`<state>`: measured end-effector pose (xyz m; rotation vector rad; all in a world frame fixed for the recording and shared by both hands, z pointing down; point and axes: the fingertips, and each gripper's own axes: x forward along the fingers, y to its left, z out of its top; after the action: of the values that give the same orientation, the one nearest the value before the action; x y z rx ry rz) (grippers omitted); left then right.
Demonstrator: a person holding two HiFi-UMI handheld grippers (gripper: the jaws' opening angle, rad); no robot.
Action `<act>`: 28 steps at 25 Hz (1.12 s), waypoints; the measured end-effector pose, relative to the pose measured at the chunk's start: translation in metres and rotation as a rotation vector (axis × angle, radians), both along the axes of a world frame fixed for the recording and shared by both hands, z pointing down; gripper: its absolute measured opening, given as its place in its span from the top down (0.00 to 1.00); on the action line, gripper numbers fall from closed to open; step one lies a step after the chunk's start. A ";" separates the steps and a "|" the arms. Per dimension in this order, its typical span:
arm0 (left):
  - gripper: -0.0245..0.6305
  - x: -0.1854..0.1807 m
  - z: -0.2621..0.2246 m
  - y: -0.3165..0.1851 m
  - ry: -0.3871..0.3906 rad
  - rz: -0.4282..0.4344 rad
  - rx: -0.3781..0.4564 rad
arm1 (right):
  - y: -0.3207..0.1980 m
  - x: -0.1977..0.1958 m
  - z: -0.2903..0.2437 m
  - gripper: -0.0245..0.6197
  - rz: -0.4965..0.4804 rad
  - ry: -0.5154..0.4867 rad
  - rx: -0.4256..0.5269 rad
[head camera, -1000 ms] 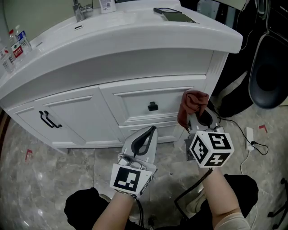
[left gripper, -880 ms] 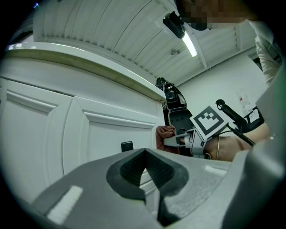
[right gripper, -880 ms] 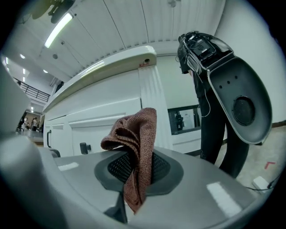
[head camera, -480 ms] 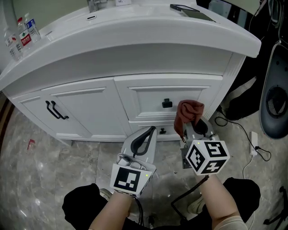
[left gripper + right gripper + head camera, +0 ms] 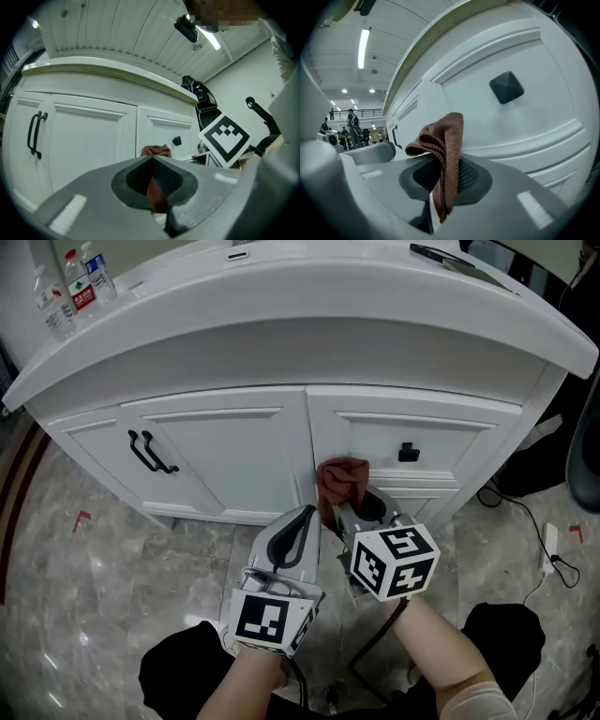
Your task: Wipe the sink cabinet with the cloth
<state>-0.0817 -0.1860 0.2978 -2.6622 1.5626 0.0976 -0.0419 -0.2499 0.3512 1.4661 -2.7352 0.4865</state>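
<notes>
Head view: left gripper (image 5: 302, 519) sits low in front of the sink cabinet (image 5: 225, 442) door, jaws together, nothing held. Right gripper (image 5: 354, 512) clamps the rust-brown cloth (image 5: 341, 482), bunched at the cabinet front's middle stile, left of the drawer knob (image 5: 408, 452). Can't tell if it touches. Wiping looks just starting, with most of the front likely left.

cloth (image 5: 343, 480): red-brown
sink cabinet (image 5: 225, 451): white
door handles (image 5: 150, 453): black
knob (image 5: 408, 452): black
floor (image 5: 84, 596): grey, cloudy marks
right gripper (image 5: 361, 510): grey, with black-and-white squares
</notes>
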 end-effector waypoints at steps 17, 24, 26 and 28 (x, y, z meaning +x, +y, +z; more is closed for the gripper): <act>0.96 0.033 -0.002 0.002 -0.001 0.072 0.012 | -0.010 0.064 -0.008 0.83 0.119 -0.051 -0.030; 0.96 0.065 -0.005 -0.003 0.009 0.119 0.018 | -0.008 0.108 -0.014 0.83 0.193 -0.027 -0.021; 0.96 0.075 -0.005 -0.005 0.009 0.131 0.023 | -0.008 0.121 -0.015 0.83 0.217 -0.017 -0.017; 0.96 0.085 -0.006 -0.006 0.012 0.147 0.027 | -0.007 0.137 -0.015 0.83 0.244 -0.016 -0.016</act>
<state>0.0036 -0.1919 0.2920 -2.7575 1.3562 0.1402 0.0952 -0.2565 0.3360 1.8099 -2.5682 0.5232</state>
